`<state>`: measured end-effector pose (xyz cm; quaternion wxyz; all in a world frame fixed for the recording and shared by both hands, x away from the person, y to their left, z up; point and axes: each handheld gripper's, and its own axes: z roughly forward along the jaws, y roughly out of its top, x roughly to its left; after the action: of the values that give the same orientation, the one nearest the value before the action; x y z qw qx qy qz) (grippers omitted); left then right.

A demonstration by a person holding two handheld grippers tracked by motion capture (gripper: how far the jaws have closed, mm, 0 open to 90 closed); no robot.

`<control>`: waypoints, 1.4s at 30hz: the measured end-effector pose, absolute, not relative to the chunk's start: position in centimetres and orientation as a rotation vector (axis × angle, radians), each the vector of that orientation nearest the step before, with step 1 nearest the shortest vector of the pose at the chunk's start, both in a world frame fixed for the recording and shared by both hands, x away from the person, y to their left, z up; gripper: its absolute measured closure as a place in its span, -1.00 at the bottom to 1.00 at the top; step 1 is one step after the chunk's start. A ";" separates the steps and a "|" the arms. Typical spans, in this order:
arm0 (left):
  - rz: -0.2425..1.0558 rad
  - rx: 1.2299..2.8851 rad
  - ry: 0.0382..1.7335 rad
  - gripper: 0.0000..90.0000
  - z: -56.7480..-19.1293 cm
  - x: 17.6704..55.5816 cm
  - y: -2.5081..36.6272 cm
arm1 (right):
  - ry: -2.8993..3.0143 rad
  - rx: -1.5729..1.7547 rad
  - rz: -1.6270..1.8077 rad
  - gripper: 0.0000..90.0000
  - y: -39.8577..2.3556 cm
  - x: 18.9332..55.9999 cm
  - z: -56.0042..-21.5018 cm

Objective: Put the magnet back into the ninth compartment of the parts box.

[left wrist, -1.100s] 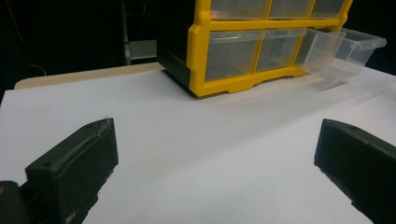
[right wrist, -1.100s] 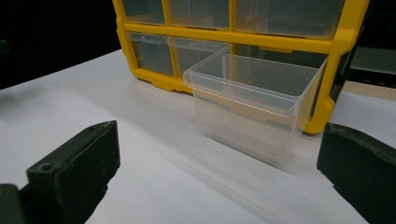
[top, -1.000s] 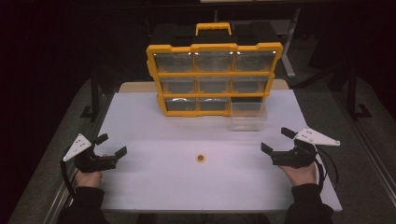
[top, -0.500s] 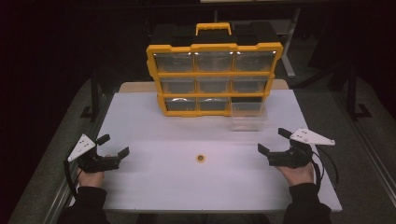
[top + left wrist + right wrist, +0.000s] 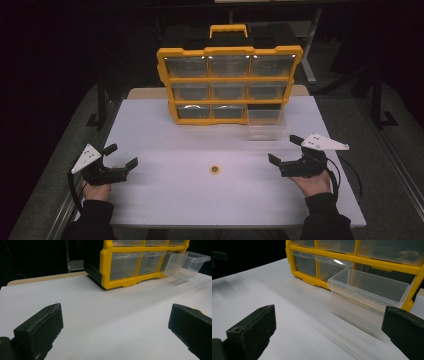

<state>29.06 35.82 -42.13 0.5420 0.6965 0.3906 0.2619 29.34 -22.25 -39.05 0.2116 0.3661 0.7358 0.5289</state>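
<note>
Here the left gripper (image 5: 118, 156) rests at the bench's (image 5: 165, 200) 8 o'clock edge and the right gripper (image 5: 285, 150) at about 4 o'clock, each with its fingers spread wide and holding nothing. Between them, near the bench's middle and slightly toward 6 o'clock, lies a small round yellow-and-dark part (image 5: 215, 169), too small to tell what kind. At 12 o'clock stands the yellow parts organizer (image 5: 229, 80) with its clear drawers; the bottom-right one, a clear plastic drawer (image 5: 266, 122), is pulled out and sits on the bench just in front of its empty slot.

The step in hand looks like picking up the small part for that drawer. To do it well, the right gripper, which is nearer the drawer, should travel toward 9 o'clock, come down over the part with the fingers straddling it, and close only once both tips touch the bench beside it. The part is flat and low, so a steep approach should keep it from skidding away. Then carry it toward 1 o'clock and release above the drawer's open top.
</note>
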 end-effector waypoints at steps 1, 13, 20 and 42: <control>0.623 1.656 0.928 -1.00 -42.1 29.1 35.8 | 2.049 1.013 1.469 -1.00 -22.2 29.4 -39.0; 0.644 1.633 0.951 -1.00 -42.2 29.0 36.1 | 2.102 0.983 1.436 -1.00 -20.9 29.9 -39.1; 0.643 1.636 0.949 -1.00 -42.2 29.0 36.1 | 2.135 0.963 1.431 -1.00 -20.0 30.3 -39.1; 0.643 1.631 0.953 -1.00 -42.3 29.0 36.2 | 2.264 0.916 1.433 -1.00 -16.8 31.1 -39.8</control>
<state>29.05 36.16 -42.25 0.5425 0.6867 0.4012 0.2707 31.10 -16.77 -39.83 0.1542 0.3197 0.7899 0.5001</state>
